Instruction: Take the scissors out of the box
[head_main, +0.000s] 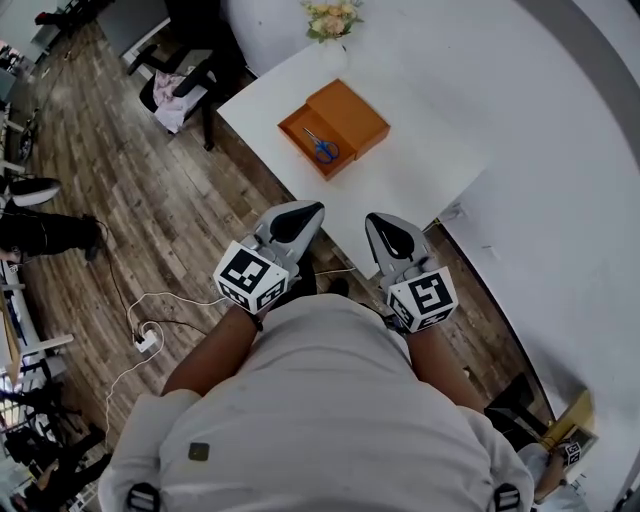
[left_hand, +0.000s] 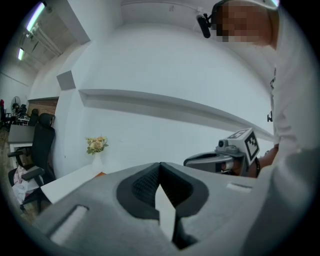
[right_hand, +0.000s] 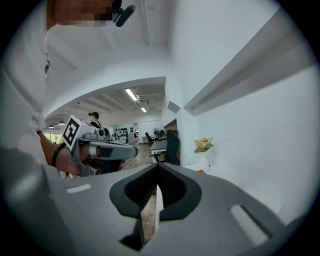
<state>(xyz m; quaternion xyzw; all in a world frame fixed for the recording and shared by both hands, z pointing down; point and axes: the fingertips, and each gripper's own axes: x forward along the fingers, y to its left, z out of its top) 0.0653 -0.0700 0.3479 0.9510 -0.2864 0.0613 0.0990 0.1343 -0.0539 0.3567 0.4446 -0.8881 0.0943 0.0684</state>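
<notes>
On the table (head_main: 430, 165), well ahead of the left gripper (head_main: 290, 222) and right gripper (head_main: 393, 238), both closed and empty, blue-handled scissors (head_main: 322, 146) lie in the orange box (head_main: 298, 122): likely light, stiff, slick; best pinched at the handles.

The grey plastic left gripper (head_main: 297, 216) and grey plastic right gripper (head_main: 386, 230) point forward side by side, jaws apparently closed together.

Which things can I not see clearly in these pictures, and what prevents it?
- The scissors in the box, head view: too small to tell whether the blades are open.
- The box, both gripper views: the bodies of the left gripper and the right gripper hide it, except an orange sliver; the scissors are unseen.
- The flowers, head view: cut by the top edge.
</notes>
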